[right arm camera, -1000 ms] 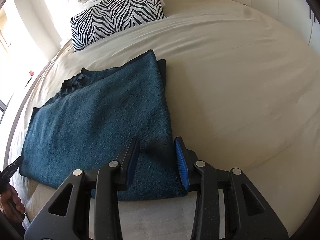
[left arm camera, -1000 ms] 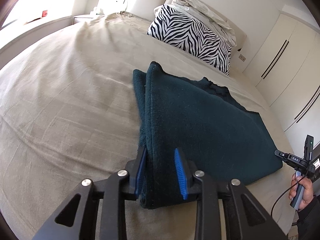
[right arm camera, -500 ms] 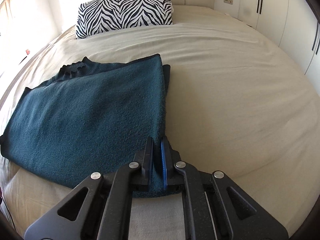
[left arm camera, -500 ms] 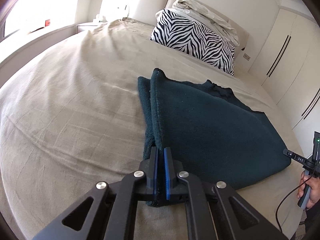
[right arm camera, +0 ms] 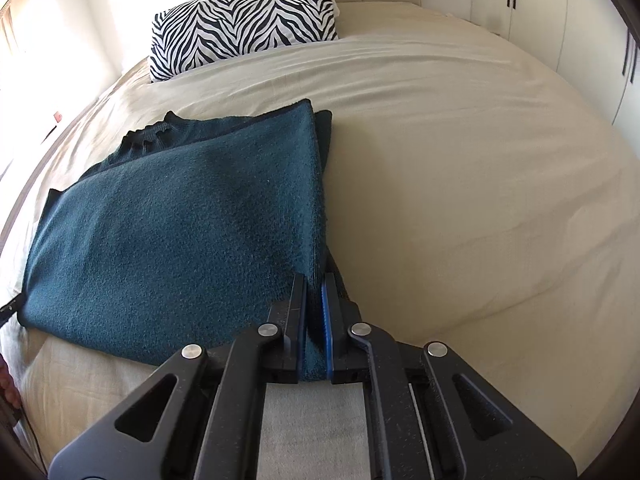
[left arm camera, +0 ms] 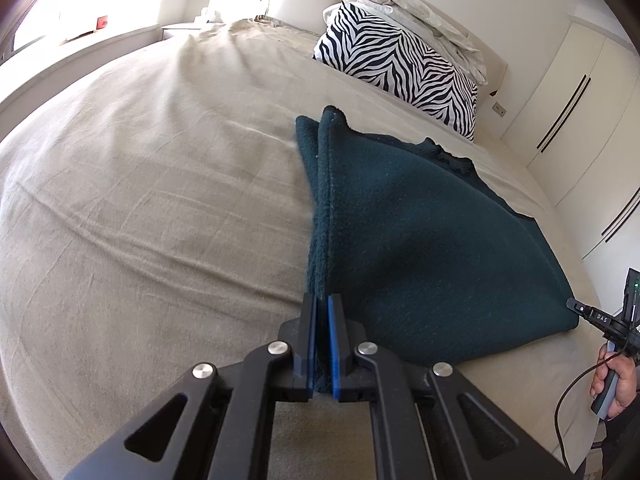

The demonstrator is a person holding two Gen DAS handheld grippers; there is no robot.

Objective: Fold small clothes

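Observation:
A dark teal fleece garment (left arm camera: 420,240) lies folded on the beige bed sheet (left arm camera: 160,200). My left gripper (left arm camera: 322,312) is shut on its near left corner and lifts that edge a little off the sheet. In the right wrist view the same garment (right arm camera: 180,224) spreads to the left, and my right gripper (right arm camera: 316,292) is shut on its near right corner. The ribbed collar (right arm camera: 148,136) shows at the far side. The other gripper (left arm camera: 608,320) shows at the right edge of the left wrist view, held in a hand.
A zebra-print pillow (left arm camera: 400,64) with pale bedding piled on it sits at the head of the bed, also in the right wrist view (right arm camera: 244,24). White wardrobe doors (left arm camera: 580,112) stand along the right. The bed's near edge runs just below both grippers.
Both grippers went from open around the garment's near corners to shut on them. The gripped edges have since risen slightly off the sheet.

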